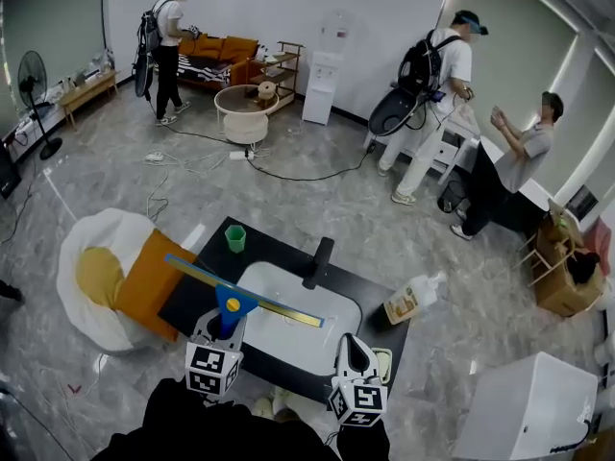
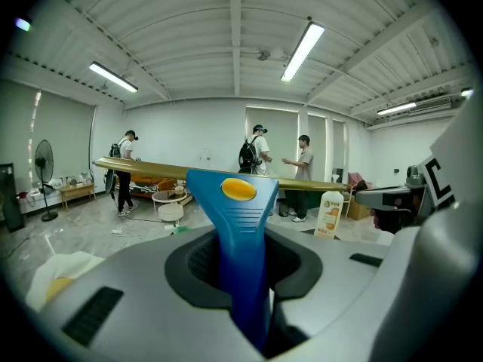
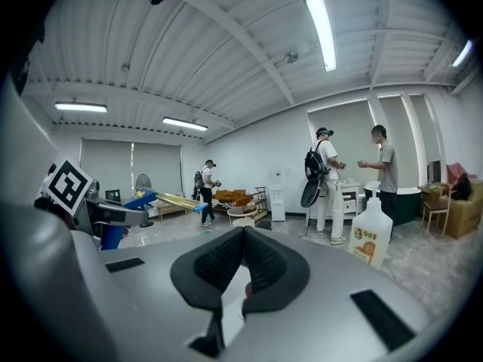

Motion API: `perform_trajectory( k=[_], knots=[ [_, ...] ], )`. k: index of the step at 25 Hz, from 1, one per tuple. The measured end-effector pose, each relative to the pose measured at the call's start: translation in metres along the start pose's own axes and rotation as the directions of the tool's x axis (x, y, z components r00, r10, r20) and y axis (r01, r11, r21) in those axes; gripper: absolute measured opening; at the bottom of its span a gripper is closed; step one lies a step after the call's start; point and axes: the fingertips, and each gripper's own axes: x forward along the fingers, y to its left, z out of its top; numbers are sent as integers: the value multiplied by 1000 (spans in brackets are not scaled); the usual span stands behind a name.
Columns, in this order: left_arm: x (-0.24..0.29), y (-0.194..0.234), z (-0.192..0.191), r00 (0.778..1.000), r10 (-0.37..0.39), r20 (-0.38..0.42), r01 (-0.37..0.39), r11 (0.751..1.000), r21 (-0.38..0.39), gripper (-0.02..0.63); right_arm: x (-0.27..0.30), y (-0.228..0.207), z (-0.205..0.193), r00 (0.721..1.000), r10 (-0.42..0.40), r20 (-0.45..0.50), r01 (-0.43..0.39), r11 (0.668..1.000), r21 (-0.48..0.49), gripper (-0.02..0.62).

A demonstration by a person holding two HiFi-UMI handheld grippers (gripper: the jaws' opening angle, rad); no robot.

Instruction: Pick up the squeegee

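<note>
The left tongs (image 2: 241, 277) gripped the squeegee (image 2: 240, 202) by its blue handle, holding it clear above the counter (image 1: 187, 301) with its yellow blade crosswise and roughly level; the right tongs (image 3: 243, 259), near them, were closed on nothing.

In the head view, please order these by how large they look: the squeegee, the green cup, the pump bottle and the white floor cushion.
1. white floor cushion
2. squeegee: it is held up nearer the camera, so this rank is unsure
3. pump bottle
4. green cup
</note>
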Motion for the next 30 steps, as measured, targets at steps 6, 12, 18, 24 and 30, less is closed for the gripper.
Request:
perform_trajectory(
  k=[6, 12, 18, 24, 30],
  knots=[
    [-39, 0, 3, 999, 17, 30, -17, 1000, 25, 94, -21, 14, 0, 1000, 11, 23, -11, 1000, -7, 17],
    [-70, -5, 4, 998, 33, 48, -34, 999, 21, 94, -40, 26, 1, 999, 27, 32, -26, 1000, -17, 17],
    [-78, -10, 2, 998, 28, 60, -29, 999, 15, 94, -49, 27, -2, 999, 27, 26, -26, 999, -26, 17],
    [-78, -17, 1, 998, 21, 57, -21, 1000, 12, 94, -54, 26, -3, 999, 31, 19, -30, 999, -38, 17],
    [-78, -18, -3, 998, 17, 55, -18, 1000, 14, 93, -54, 26, -8, 999, 27, 19, -26, 999, -32, 17]
  ],
)
